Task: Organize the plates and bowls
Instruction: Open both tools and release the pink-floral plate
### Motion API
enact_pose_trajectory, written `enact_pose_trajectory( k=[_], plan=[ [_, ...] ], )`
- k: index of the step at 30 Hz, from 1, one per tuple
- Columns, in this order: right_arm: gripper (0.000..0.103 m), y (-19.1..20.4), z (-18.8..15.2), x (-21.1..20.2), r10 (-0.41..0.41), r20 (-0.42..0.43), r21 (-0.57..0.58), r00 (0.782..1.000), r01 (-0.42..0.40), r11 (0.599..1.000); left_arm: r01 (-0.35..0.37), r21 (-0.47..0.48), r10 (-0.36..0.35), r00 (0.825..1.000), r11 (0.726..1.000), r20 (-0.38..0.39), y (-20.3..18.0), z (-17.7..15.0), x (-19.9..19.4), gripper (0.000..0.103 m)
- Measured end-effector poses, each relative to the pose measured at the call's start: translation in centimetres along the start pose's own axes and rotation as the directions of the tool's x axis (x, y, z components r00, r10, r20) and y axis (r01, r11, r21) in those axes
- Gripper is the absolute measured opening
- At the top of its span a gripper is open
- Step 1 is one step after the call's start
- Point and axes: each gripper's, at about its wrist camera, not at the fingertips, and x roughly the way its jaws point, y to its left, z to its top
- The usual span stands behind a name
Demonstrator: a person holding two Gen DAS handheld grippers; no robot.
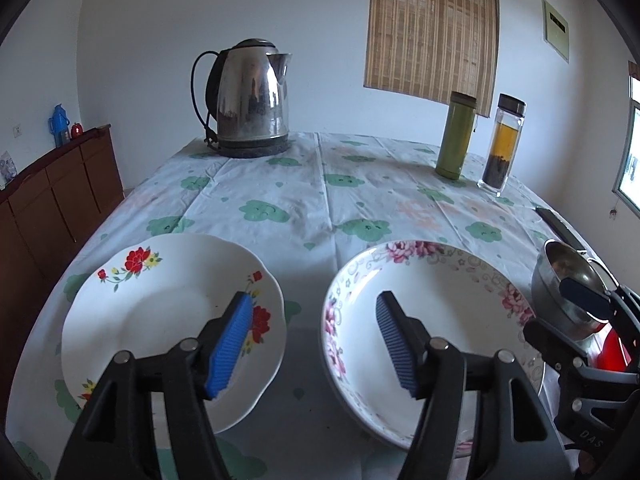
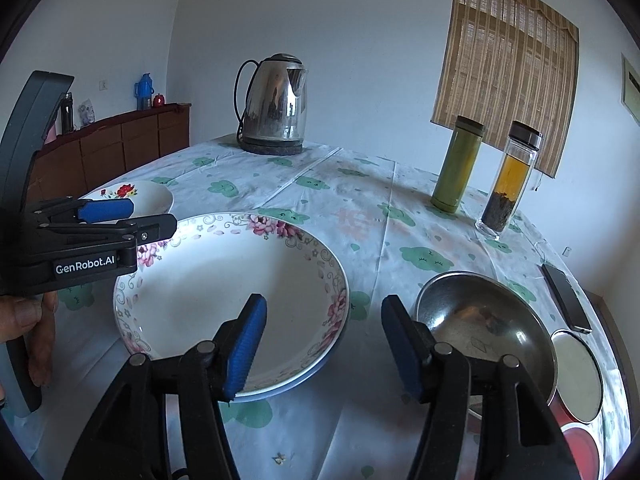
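Wide, empty right claw [image 2: 324, 344] over tablecloth; phone [image 2: 566, 298] only in right view.

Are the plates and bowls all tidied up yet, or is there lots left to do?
Not yet. Nothing clearly looks stacked: the red-flower plate, the pink-flower plate and the metal bowl sit side by side on the table, though something may lie under the pink-flower plate. Nothing is in hand: the left gripper and right gripper are both open and empty. Gathering them all is still left.
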Motion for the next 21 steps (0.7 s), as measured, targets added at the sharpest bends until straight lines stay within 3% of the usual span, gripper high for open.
enact_pose_trajectory(
  k=[16, 21],
  plan=[
    [0.062, 0.18, -0.03, -0.76, 0.001, 0.045, -0.007, 0.999, -0.001, 1.000, -0.018, -0.012, 0.018, 1.000, 1.000, 0.022, 0.34, 0.07, -0.41, 0.067],
    [0.062, 0.21, 0.03, -1.00, -0.004, 0.064, -0.006, 0.998, 0.004, 1.000, -0.025, -0.016, 0.025, 0.999, 1.000, 0.028, 0.46, 0.14, -0.50, 0.072]
  ],
)
